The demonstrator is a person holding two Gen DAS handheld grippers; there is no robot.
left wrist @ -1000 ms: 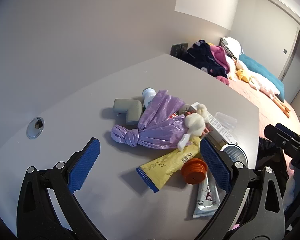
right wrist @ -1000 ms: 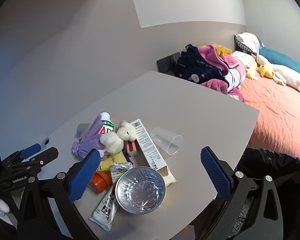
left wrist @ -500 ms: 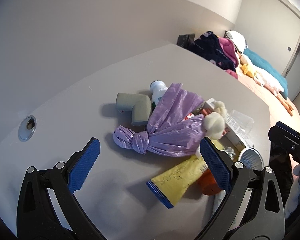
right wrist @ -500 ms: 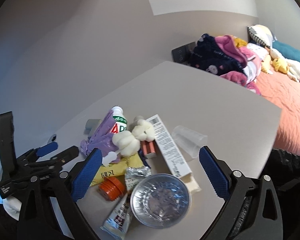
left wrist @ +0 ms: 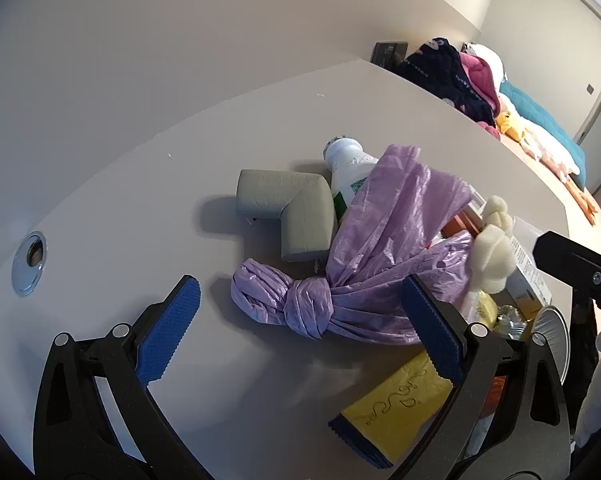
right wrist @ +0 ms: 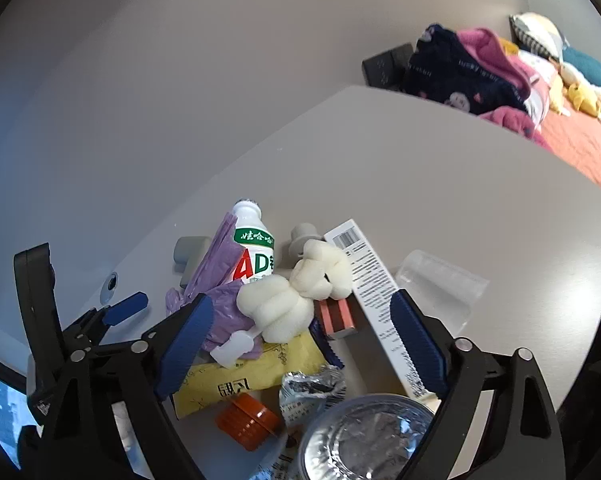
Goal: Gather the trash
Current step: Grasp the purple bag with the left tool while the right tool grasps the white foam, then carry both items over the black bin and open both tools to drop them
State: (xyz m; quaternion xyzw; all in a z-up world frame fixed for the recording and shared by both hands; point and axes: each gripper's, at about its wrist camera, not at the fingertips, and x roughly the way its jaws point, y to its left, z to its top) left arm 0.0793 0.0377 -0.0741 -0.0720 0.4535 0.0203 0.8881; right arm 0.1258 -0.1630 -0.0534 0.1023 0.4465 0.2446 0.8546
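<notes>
On the bench, a white bottle reads "AD". The left hand-held gripper gapes around a purple bag; the right hand-held gripper is closing over a boxed barcode carton, its pads touching nothing.

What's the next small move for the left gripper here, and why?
Probably ease the left gripper forward and down until its pads straddle the knot of the purple bag, then close. Its jaws are open and empty, the knot lies just ahead between them, and the bag sits on top of the pile. The right gripper, jaws closing, grips nothing yet.
</notes>
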